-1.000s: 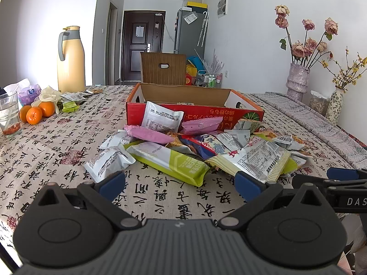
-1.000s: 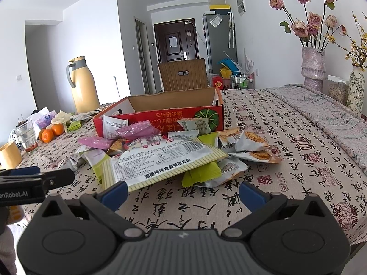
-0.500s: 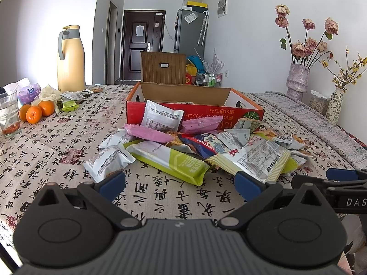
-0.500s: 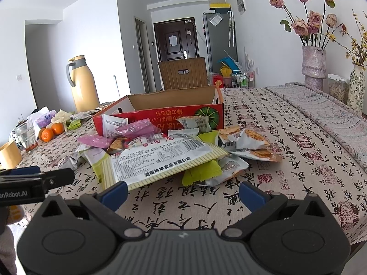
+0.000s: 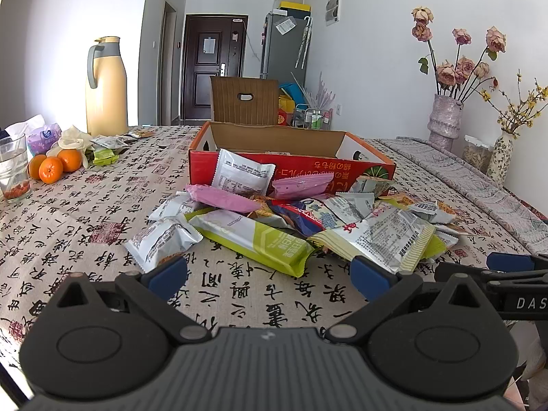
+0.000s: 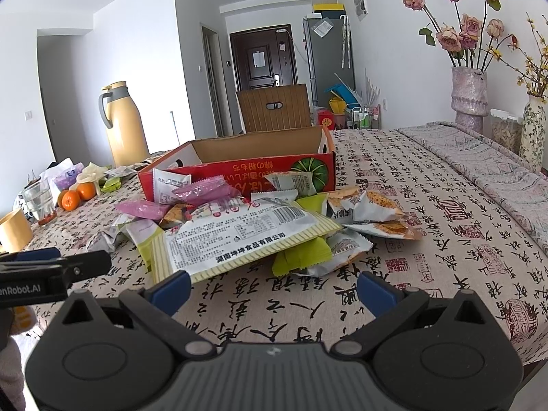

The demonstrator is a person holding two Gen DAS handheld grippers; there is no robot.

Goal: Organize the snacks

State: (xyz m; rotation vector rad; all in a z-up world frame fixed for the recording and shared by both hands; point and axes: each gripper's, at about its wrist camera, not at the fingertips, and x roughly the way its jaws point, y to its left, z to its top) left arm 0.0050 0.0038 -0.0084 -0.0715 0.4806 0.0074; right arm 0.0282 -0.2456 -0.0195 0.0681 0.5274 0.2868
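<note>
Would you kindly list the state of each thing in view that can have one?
left gripper: open, empty
right gripper: open, empty
red box: open, far flap upright
snack packets: sealed, piled in front of the box
glass: upright, something red at the bottom
thermos jug: upright, lid on
dark door: shut

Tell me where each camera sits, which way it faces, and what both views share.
Left wrist: rides on the left hand-held gripper, low at the table's near edge, facing the snack pile and red cardboard box; its own open blue-tipped fingers show, with the right hand-held gripper at far right.
Right wrist: rides on the right hand-held gripper, set further right, facing the same pile; its open fingers show, the left one at far left.
Shared: pile, box, yellow jug, oranges, rose vase.
</note>
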